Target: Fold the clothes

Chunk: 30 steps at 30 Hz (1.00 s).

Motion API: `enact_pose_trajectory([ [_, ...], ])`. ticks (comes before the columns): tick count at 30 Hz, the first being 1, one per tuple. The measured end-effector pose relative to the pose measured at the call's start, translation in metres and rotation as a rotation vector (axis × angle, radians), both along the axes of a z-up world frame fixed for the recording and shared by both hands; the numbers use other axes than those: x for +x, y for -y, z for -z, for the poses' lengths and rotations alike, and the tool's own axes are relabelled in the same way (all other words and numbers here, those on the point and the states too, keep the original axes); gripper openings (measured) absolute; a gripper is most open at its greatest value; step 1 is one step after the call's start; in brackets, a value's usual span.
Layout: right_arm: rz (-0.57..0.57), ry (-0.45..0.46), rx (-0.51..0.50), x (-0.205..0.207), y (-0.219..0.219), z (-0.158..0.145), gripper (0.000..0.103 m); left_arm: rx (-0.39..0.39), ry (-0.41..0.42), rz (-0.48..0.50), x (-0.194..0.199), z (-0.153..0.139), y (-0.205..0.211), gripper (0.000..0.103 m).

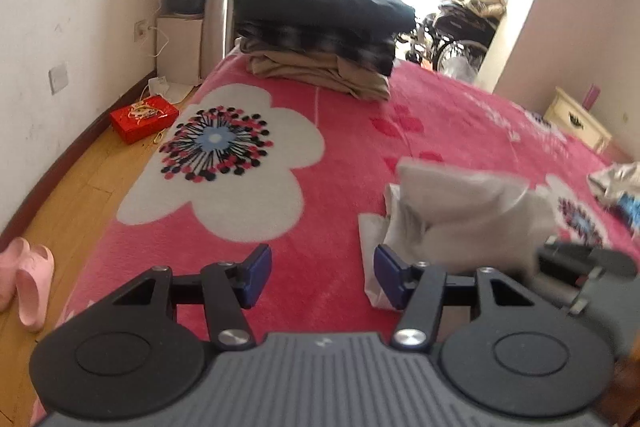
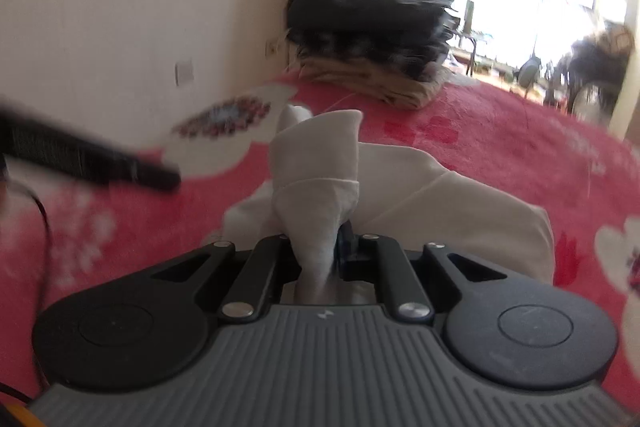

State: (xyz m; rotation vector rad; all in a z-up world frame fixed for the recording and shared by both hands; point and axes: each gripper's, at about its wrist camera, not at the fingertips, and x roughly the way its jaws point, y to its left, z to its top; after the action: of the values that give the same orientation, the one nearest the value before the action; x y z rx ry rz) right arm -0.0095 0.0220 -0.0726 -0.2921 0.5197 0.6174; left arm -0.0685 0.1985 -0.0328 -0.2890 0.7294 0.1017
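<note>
On the pink floral bed [image 1: 344, 131], left tongs [image 1: 322, 277] spread, empty; right tongs [image 2: 320, 247] pinching the white garment [image 2: 460, 203], bunched at 12 o'clock. Folded clothes stack [image 1: 320, 27] beyond at 12; red box [image 1: 144, 119], pink slippers [image 1: 24, 283] at 9 o'clock.

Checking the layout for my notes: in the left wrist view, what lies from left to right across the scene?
Pink slippers → red box → big white flower on the blanket → white garment → cream nightstand.
</note>
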Motion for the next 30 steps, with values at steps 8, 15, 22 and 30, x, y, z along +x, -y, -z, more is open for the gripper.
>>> enact_pose_trajectory([
  [8, -0.101, 0.178, -0.187, -0.048, -0.025, 0.004, 0.042, -0.092, 0.077, 0.032, 0.012, -0.017, -0.003, 0.059],
  [15, -0.132, 0.246, -0.142, -0.06, -0.014, -0.006, 0.052, -0.118, 0.075, 0.027, 0.015, -0.016, -0.004, 0.059],
  [22, -0.096, 0.239, -0.101, -0.041, -0.013, -0.016, 0.012, -0.12, 0.121, 0.041, 0.013, -0.025, -0.003, 0.059],
  [30, -0.175, 0.205, -0.179, -0.044, -0.033, 0.017, 0.018, -0.168, 0.147, 0.242, 0.047, -0.021, 0.037, 0.059],
])
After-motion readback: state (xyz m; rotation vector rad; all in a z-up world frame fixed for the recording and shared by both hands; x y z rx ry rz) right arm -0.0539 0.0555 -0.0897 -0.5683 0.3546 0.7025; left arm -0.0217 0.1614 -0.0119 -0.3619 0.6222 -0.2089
